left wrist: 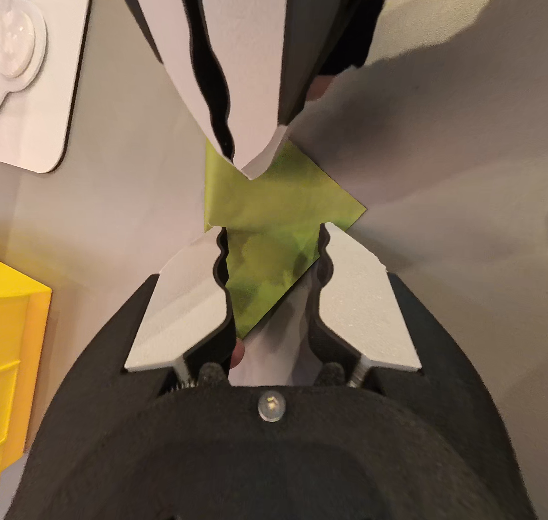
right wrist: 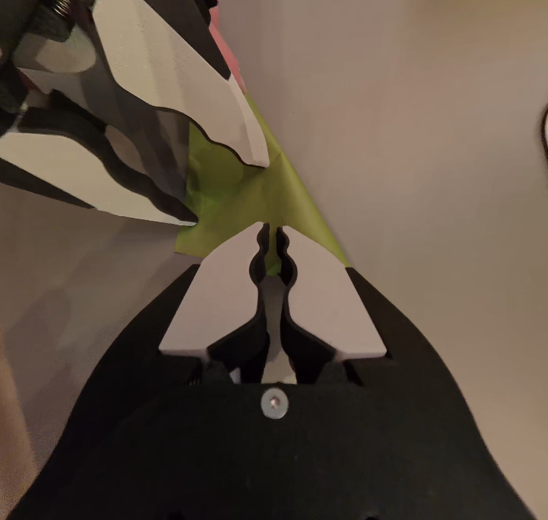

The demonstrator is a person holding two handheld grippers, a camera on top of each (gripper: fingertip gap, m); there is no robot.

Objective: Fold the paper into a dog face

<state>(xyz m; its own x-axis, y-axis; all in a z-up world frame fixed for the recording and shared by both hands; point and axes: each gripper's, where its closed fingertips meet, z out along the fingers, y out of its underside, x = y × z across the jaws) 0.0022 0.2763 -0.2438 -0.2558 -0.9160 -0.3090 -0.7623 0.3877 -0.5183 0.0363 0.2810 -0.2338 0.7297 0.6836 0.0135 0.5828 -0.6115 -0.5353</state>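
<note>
Your left gripper (left wrist: 272, 227) is spreading wide over the glossy, mottled-green folded paper (left wrist: 267, 209), lying flat on the matte grey table (left wrist: 118, 179). Your right gripper (right wrist: 272, 227), nearly closed, is pressing the paper's far part opposite. A yellow box (left wrist: 17, 327) is sitting far left.

Each gripper – left gripper (left wrist: 272, 227), right gripper (right wrist: 271, 225) – has white jaws with wavy black pads, a black body, one silver screw (right wrist: 274, 402) behind the jaws.

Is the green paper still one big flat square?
No, the green paper is folded, showing a pointed corner and a crease, with the left tongs open over it.
</note>
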